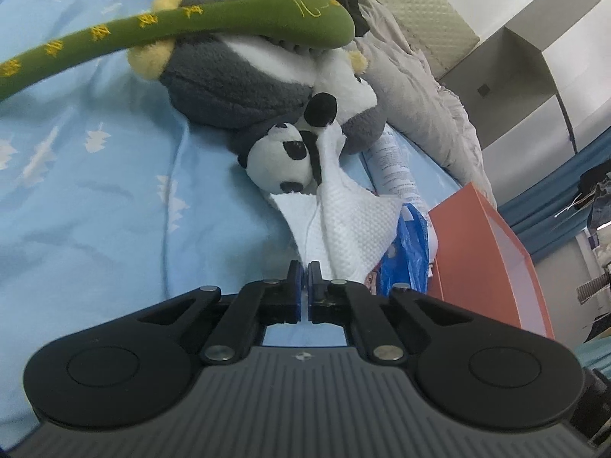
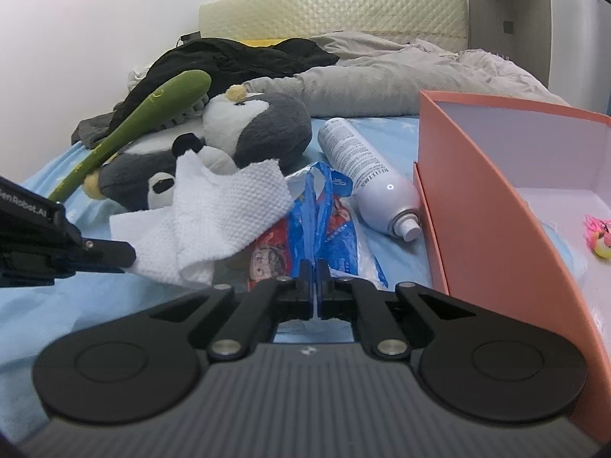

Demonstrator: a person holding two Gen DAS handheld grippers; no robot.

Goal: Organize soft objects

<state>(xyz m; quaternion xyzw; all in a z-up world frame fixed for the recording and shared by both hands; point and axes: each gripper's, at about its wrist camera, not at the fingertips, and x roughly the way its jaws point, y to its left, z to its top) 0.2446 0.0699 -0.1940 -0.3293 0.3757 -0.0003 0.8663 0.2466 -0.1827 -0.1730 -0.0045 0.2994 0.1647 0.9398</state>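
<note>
Apparently I was mid-pickup on the bed: my left gripper (image 1: pixel 304 273) had its jaws pinched on the white paper towel (image 2: pixel 214 210) draped over the panda plush (image 1: pixel 280 164), while my right gripper (image 2: pixel 315 271) clamped the blue plastic bag (image 2: pixel 324 206). Next, I judged, both needed lifting clear and carrying into the orange box (image 2: pixel 477 175) just to the right.

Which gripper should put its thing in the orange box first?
Probably the right gripper. It is shut on the blue bag, and the orange box stands open right beside it. The left gripper, shut on the white cloth, sits farther from the box.
</note>
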